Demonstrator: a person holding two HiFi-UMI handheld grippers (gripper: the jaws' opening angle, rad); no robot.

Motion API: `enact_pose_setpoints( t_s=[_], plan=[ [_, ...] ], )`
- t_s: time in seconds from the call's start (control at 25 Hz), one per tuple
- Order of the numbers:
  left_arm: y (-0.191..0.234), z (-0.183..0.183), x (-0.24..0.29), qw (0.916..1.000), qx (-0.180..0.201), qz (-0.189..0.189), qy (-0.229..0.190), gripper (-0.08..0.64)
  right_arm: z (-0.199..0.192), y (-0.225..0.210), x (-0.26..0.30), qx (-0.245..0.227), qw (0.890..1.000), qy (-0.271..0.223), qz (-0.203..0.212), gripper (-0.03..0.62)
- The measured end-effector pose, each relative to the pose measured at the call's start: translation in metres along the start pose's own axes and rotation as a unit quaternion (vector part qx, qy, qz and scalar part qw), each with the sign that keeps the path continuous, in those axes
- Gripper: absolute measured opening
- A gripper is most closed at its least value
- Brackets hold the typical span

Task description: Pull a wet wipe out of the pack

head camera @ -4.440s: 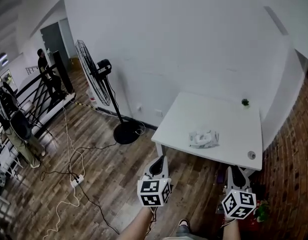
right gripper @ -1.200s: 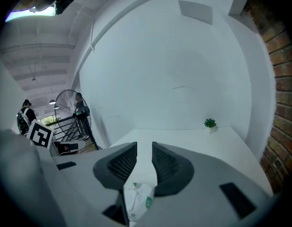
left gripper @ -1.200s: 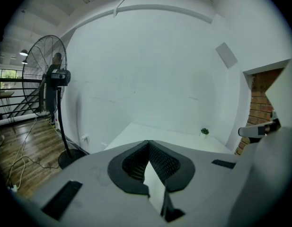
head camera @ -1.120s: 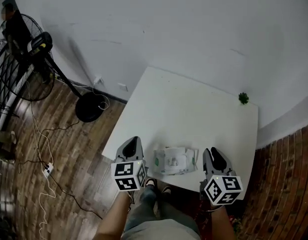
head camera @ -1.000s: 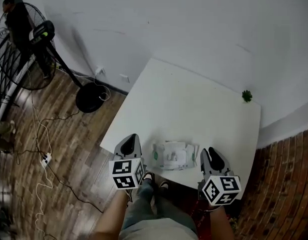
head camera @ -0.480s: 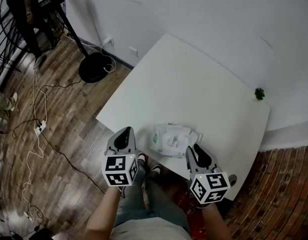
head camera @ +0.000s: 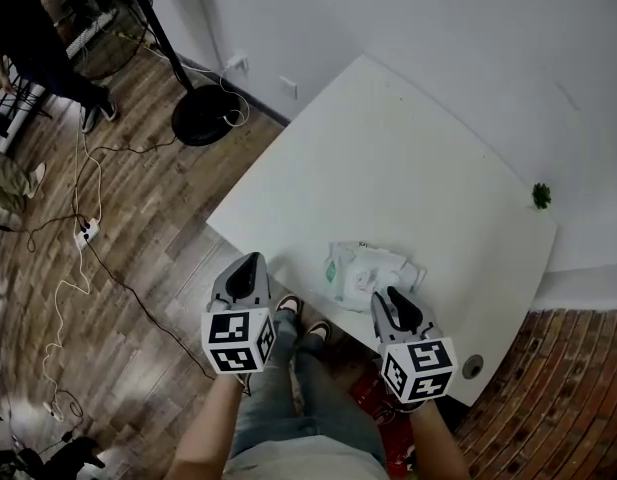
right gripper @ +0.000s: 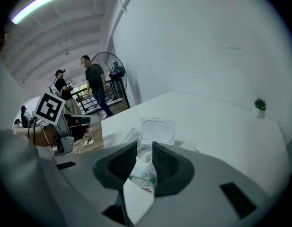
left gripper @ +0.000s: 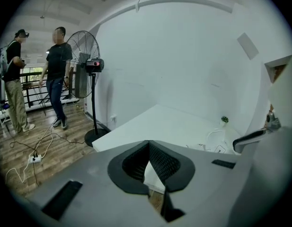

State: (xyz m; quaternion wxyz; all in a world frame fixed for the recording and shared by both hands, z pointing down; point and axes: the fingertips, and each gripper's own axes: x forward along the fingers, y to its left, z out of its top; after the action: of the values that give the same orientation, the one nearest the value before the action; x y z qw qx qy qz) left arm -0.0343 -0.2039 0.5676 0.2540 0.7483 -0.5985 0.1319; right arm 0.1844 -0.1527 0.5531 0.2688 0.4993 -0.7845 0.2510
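The table [head camera: 408,158] is the big thing here: a white top against the wall, mostly bare. A fan [left gripper: 84,56] stands on the wood floor off to the left, well apart from everything, so not my problem.

The pack [head camera: 370,270] lies near the table's front edge, right in front of me and closer to my right side.

The left gripper [head camera: 250,264] hangs at the table's near edge, left of the pack and apart from it. Its claw is pressed together at the tips with nothing in it. The right gripper [head camera: 389,296] is over the pack's near end with its claw spread to a narrow slit. In the right gripper view the pack's printed end shows through that slit. I can't tell if the pads touch the film, but it doesn't look like a pinch.

The lid [right gripper: 157,129] is flipped up, standing just past the jaws. Right under it there's a crumpled white tuft [right gripper: 145,154] that I take for the wipe's tip, though I'm not sure.

My guess on handling is that the pack is light, soft, slick film. It'll probably slide or lift with the wipe unless something pins it, so I'd press the left gripper down on the pack's body, clear of the opening. The wipe itself should be thin, damp and limp. I'd pinch it low on that tuft and pull straight up, slowly, so it feeds out instead of tearing.
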Motion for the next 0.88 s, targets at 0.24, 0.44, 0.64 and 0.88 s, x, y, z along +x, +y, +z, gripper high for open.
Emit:
enact_pose_setpoints(
  t_s=[0.24,0.44,0.64,0.88],
  plan=[
    [0.011,-0.004,0.0,1.0,-0.003,0.007,0.006,0.0,-0.009,0.003,0.009,-0.026,0.999,0.044,0.003,0.103],
    [0.018,-0.007,0.002,0.9999,-0.006,0.012,0.011,0.0,-0.014,0.002,0.015,-0.042,0.996,0.075,-0.004,0.1],
    [0.027,-0.007,0.005,0.9997,-0.01,0.016,0.014,0.0,-0.015,0.004,0.022,-0.044,0.994,0.1,-0.002,0.092],
    [0.037,-0.005,0.012,0.9996,-0.013,0.017,0.018,0.0,-0.022,0.003,0.029,-0.039,0.99,0.137,-0.008,0.094]
  ],
)
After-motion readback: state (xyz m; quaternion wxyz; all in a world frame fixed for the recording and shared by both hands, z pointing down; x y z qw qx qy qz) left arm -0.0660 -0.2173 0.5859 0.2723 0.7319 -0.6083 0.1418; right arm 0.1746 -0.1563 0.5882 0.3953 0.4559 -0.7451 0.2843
